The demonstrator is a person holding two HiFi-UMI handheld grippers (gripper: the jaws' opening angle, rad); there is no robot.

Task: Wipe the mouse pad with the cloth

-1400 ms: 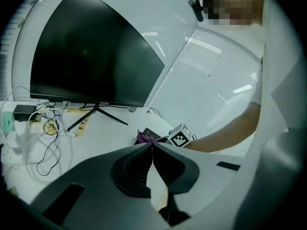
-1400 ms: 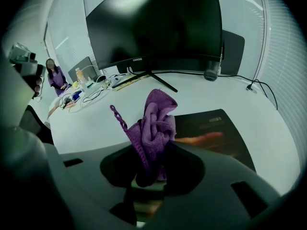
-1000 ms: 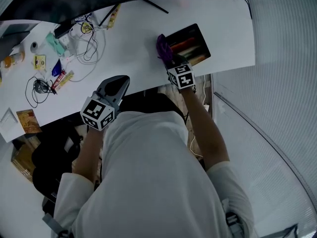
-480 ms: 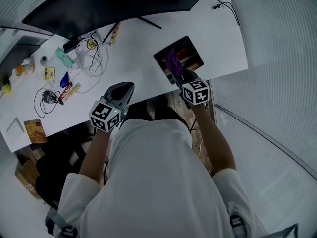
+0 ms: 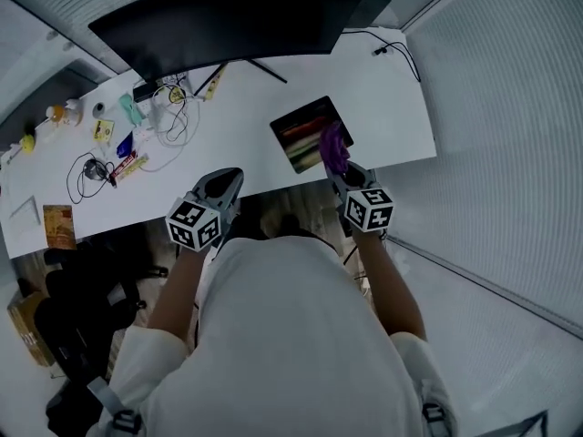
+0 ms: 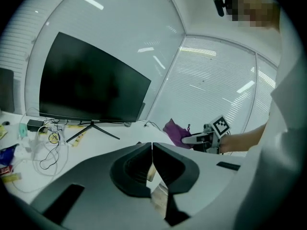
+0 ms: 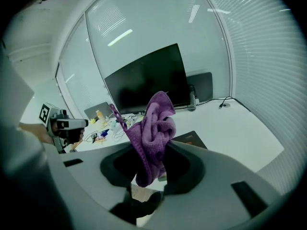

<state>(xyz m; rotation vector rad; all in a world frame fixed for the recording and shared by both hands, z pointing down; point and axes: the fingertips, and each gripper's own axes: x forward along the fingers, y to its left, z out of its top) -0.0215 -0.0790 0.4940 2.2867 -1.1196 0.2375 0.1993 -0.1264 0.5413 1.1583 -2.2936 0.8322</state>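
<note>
A dark mouse pad point(image 5: 308, 132) with coloured stripes lies near the front right of the white desk point(image 5: 232, 116); a corner of the mouse pad point(image 7: 191, 138) shows in the right gripper view. My right gripper point(image 5: 344, 173) is shut on a crumpled purple cloth point(image 5: 333, 147), held just above the pad's near right corner. That cloth point(image 7: 154, 131) bulges up between the jaws. My left gripper point(image 5: 221, 186) hovers at the desk's front edge, left of the pad, jaws together with nothing in them point(image 6: 151, 152).
A large black monitor point(image 5: 232, 21) stands at the back of the desk. Tangled cables point(image 5: 167, 112) and small packets point(image 5: 125, 153) lie on the left part. A black cable point(image 5: 393, 48) runs at the back right corner. A dark chair point(image 5: 86, 285) sits lower left.
The head view has pulled back and risen, showing more of the monitor. My right gripper with the cloth has slid from the pad's left side toward its near right corner. The left gripper stayed put.
</note>
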